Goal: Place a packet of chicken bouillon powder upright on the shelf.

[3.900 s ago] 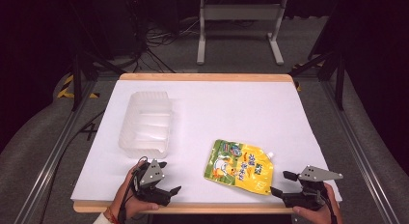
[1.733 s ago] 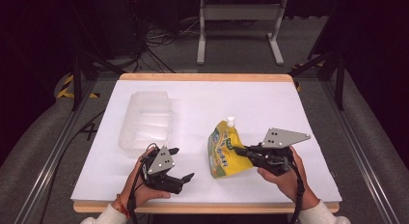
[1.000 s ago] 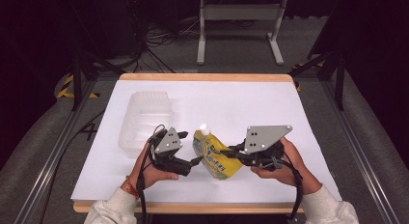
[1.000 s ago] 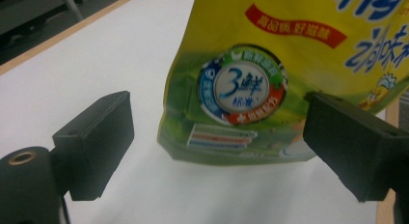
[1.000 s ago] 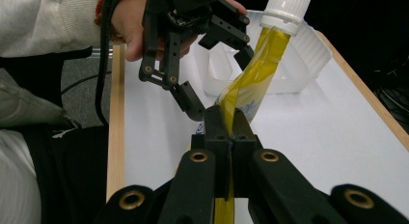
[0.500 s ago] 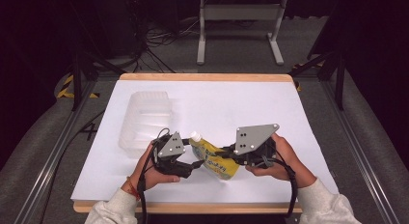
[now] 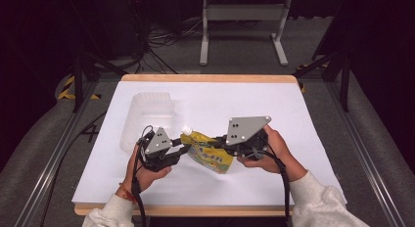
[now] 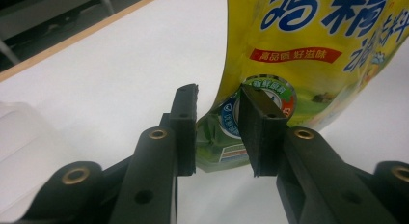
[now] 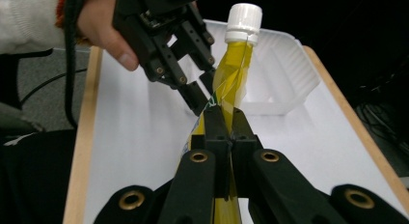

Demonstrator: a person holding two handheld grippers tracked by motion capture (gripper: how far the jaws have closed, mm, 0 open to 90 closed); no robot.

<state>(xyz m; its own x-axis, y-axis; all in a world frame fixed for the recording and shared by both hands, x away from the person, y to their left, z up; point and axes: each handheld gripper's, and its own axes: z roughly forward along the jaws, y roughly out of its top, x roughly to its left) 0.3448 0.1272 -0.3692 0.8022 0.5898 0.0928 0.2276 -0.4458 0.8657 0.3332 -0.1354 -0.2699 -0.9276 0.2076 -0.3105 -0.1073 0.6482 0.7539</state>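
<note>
A yellow spouted pouch (image 7: pixel 209 152) with a white cap (image 7: pixel 186 130) is held off the white table between both hands. My right gripper (image 7: pixel 221 141) is shut on the pouch's right edge; in the right gripper view its jaws (image 9: pixel 224 120) pinch the pouch (image 9: pixel 234 64) edge-on, with the cap (image 9: pixel 245 16) pointing up. My left gripper (image 7: pixel 183 149) is open at the pouch's left side. In the left gripper view its jaws (image 8: pixel 218 96) straddle the printed pouch's (image 8: pixel 308 40) lower corner, with a gap left between them. The right gripper view also shows the left gripper (image 9: pixel 200 96) beside the pouch.
A clear plastic tray (image 7: pixel 147 109) sits on the table at the left rear, just beyond the left hand; in the right gripper view the tray (image 9: pixel 284 74) lies behind the pouch. The white tabletop (image 7: pixel 293 114) has a wooden rim.
The right gripper picked the pouch up off the table and carried it left. The left gripper rose and moved right, and its jaws now sit around the pouch's corner.
</note>
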